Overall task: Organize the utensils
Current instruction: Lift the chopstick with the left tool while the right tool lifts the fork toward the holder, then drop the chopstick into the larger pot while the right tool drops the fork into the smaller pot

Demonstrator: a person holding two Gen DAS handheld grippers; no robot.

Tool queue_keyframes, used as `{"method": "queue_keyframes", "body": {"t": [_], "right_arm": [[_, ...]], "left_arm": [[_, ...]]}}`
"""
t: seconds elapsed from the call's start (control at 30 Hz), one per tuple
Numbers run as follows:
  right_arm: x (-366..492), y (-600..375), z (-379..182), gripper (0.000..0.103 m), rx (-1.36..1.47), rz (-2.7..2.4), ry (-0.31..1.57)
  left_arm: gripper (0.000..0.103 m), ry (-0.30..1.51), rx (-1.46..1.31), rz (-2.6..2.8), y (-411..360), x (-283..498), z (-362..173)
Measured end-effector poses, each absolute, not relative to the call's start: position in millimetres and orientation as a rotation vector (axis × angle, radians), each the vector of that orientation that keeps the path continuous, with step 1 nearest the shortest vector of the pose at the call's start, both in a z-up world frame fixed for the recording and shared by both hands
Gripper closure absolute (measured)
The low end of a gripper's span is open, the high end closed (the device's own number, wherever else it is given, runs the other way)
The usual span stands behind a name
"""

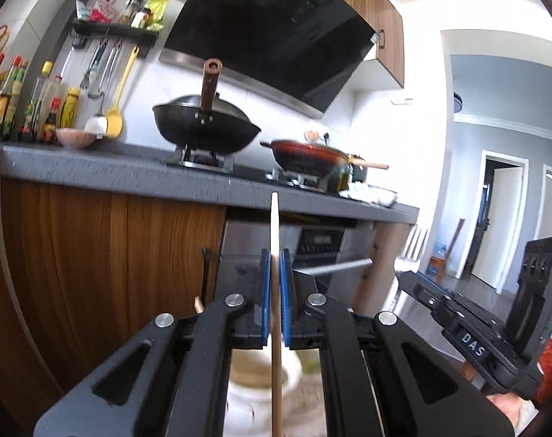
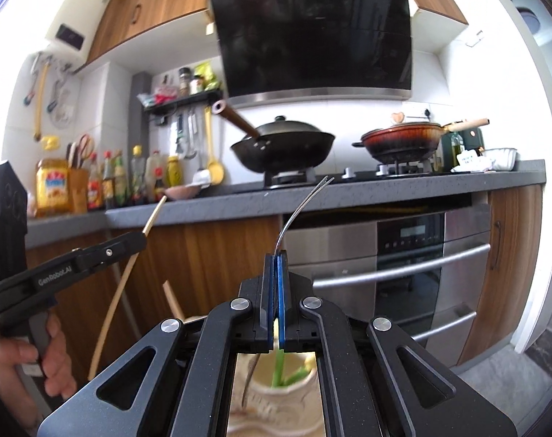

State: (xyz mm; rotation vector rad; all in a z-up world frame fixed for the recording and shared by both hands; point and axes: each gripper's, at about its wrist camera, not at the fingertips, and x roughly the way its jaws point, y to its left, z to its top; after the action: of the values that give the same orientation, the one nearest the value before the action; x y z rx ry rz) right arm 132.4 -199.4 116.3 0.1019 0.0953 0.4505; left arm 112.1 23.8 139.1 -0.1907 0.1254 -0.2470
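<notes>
My left gripper (image 1: 275, 255) is shut on a wooden chopstick (image 1: 275, 218) that points up past the blue pads and runs down over a white ceramic holder (image 1: 254, 393). My right gripper (image 2: 277, 255) is shut on a metal fork (image 2: 298, 207), tines curving up and right. Below it stands the cream holder (image 2: 276, 397) with a green utensil and another metal handle inside. In the left wrist view the right gripper (image 1: 407, 273) shows at the right with the fork's tines (image 1: 414, 244). In the right wrist view the left gripper (image 2: 137, 240) holds the chopstick (image 2: 123, 284) at the left.
A grey countertop (image 2: 221, 200) carries a black wok (image 2: 283, 145), a red pan (image 2: 399, 142) and sauce bottles (image 2: 130, 178). Utensils hang under a wall shelf (image 1: 112, 29). A steel oven (image 2: 421, 262) sits under the counter, between wooden cabinet doors (image 1: 94, 247).
</notes>
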Motion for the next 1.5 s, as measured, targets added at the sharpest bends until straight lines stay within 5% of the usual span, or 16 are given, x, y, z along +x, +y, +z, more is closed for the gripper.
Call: {"method": "queue_keyframes", "body": {"t": [0.87,1.5], "right_arm": [[189,-189,69,0.101,0.09,0.489,0.179],[199,-162,41,0.1,-0.036,0.538,0.329]], "left_arm": [[0.098,0.118,-0.113,-0.146,1,177,112],[0.098,0.374,-0.003,-0.216,3,150,76]]}}
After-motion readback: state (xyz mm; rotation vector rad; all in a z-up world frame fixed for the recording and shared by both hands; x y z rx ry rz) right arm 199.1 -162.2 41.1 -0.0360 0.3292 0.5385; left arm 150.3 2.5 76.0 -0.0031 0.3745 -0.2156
